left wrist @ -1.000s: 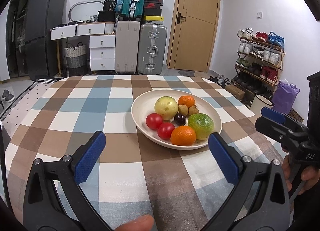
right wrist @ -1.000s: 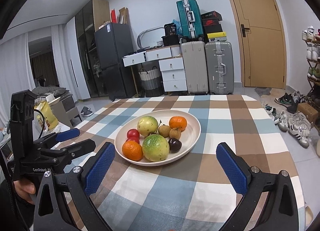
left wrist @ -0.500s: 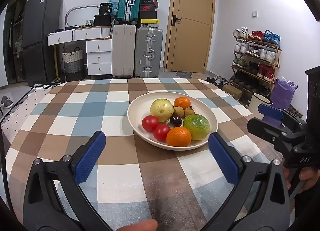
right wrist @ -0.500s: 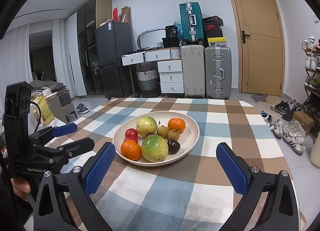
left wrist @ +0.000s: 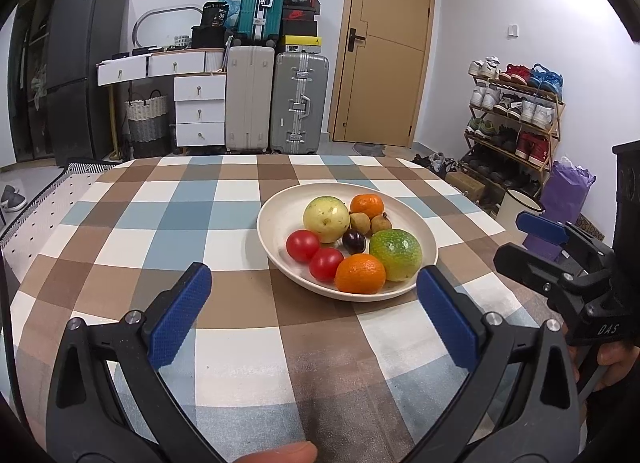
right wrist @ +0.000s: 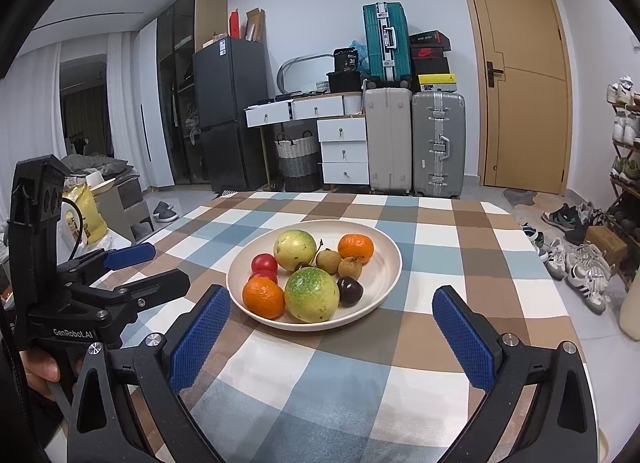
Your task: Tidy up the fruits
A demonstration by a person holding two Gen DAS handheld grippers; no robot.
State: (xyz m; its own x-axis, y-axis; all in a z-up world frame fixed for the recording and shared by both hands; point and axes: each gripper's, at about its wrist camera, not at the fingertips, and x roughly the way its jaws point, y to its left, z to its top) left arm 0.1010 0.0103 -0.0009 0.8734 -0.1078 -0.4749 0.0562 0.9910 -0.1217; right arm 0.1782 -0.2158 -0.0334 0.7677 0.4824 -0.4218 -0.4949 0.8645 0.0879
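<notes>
Since a second ago both wrist views have dropped a little lower and more level over the table, so the room's back wall fills more of each picture; the fruit has not shifted in its dish.

A shallow cream round plate (left wrist: 424, 235) sits on the brown, blue and white checked tablecloth (left wrist: 224, 223). It holds a pale yellow-green round fruit (left wrist: 326, 219) at the far side, a small orange mandarin (left wrist: 367, 205) beside it, two brownish longans (left wrist: 370, 222) touching one another, a dark purple plum-like fruit (left wrist: 354, 241), two red cherry tomatoes (left wrist: 314, 255) side by side, a larger green-and-yellow mottled fruit (left wrist: 395, 249) and a second orange mandarin (left wrist: 360, 273) at the near rim. All are roundish, with no clear long axis; one thin stem rises from the middle of the pile in the right wrist view.

The left gripper (left wrist: 314, 311) has its blue-padded fingers wide apart over bare cloth, empty, just short of the plate. The right gripper (right wrist: 330, 339) is likewise spread and empty, the plate's near rim between its fingertips.
</notes>
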